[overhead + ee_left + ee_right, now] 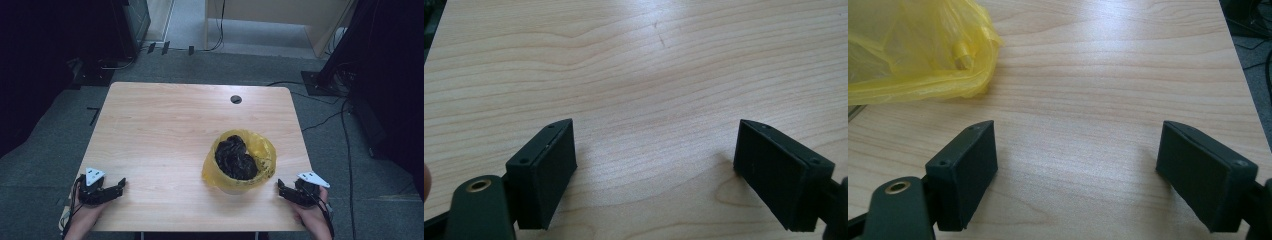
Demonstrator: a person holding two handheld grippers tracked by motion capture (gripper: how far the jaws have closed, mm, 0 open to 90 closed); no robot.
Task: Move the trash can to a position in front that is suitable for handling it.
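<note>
Both grippers are seen at the near edge of a light wooden table (165,125), each held in a person's hand. At the near left corner, the left gripper (120,184) is held with its jaws spread wide and nothing between them; bare wood grain is seen past them in the left gripper view. At the near right, the right gripper (280,186) is likewise spread wide and empty. Just beyond it, near but not touched, a small bin lined with a yellow plastic bag (240,162) is set right of centre, with crumpled dark material (235,156) inside. Farther back, a round cable hole (236,99) is cut near the far edge.
</note>
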